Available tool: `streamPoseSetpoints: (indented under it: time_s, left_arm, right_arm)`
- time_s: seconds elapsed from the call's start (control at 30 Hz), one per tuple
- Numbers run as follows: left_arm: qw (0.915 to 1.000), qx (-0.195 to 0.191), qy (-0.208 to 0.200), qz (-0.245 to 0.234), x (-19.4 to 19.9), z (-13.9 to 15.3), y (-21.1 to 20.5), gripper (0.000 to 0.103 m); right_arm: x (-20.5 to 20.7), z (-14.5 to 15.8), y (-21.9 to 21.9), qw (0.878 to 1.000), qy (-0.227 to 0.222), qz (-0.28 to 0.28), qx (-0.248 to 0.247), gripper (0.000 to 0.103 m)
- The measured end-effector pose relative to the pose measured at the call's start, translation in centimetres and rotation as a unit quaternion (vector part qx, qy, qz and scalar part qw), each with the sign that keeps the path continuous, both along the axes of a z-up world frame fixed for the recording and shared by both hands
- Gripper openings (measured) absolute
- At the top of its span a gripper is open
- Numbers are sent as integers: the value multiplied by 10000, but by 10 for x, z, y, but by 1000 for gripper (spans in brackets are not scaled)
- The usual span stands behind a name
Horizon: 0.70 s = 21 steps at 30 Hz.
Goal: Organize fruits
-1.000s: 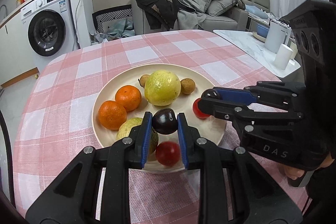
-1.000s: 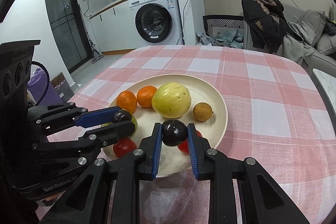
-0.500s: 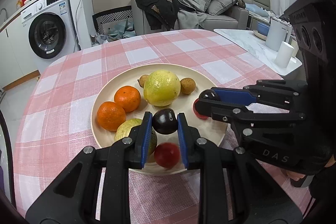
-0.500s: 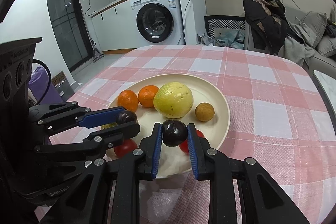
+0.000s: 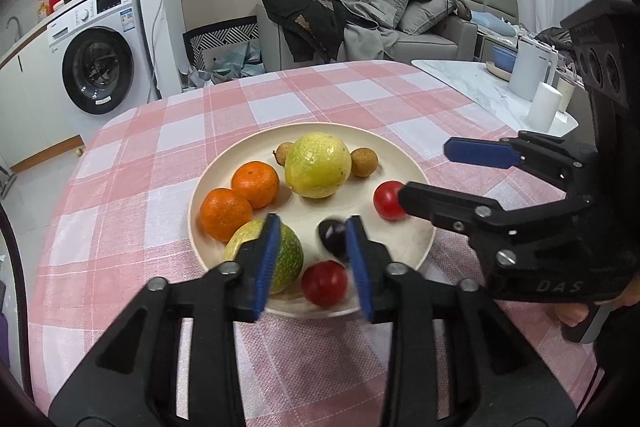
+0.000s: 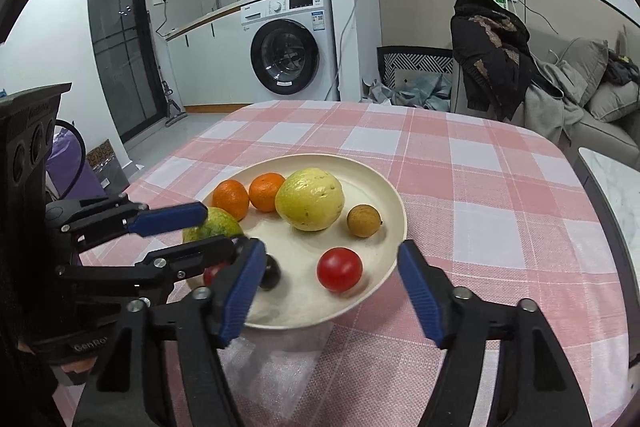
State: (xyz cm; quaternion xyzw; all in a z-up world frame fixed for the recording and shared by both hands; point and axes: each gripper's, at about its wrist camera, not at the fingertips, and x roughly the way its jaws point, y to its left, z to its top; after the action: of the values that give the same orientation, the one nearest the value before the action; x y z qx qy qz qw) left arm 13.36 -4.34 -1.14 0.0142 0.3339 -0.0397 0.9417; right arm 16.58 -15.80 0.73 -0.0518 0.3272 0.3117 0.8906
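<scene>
Pink-checked table before me carries the plate [image 5: 404, 155] where both my left tool [image 5: 310, 259] and right tool [image 6: 328, 287] are opening, having just dropped dark plums [image 5: 333, 235] among the fruit, so both are placed.

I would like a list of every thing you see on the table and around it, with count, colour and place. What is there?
plate: one, cream, on the table, near side
tablecloth: one, pink and white check, covers the table
oranges: two, orange, left part of the plate
yellow fruit: one, yellow-green, middle of the plate
green fruit: one, green-yellow, near left of the plate
small brown fruits: two, tan, either side of the yellow fruit
red fruits: two, red, near part of the plate
dark fruit: one visible, dark purple, on the plate between the left gripper's pads
washing machine: one, white, behind the table
sofa: one, grey, in the background
left gripper: black with blue pads, jaws opening
right gripper: black with blue pads, jaws opening, nothing held
</scene>
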Motion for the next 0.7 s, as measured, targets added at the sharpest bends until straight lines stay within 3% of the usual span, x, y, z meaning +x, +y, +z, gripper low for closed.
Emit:
streamPoseSetpoints:
  time_s: [0.2,0.4,0.43,0.7]
  left_arm:
    - [9998,-48,-174,79,-22,4,12,69]
    - [9979,-59,-605,236,-49,15,21,91]
    - [9974,-38,-662,265,-52,16,21,100]
    - [9942,66,-1006,375,-77,23,16,103]
  right_arm:
    - [-10,2,-7,9999,-153,28,20,101]
    - [-15,2,-17,9996,-207,88,168,103]
    - [-17,3,-19,9995,-212,93,206,103]
    - [-28,5,-29,9981,-360,163,464,103]
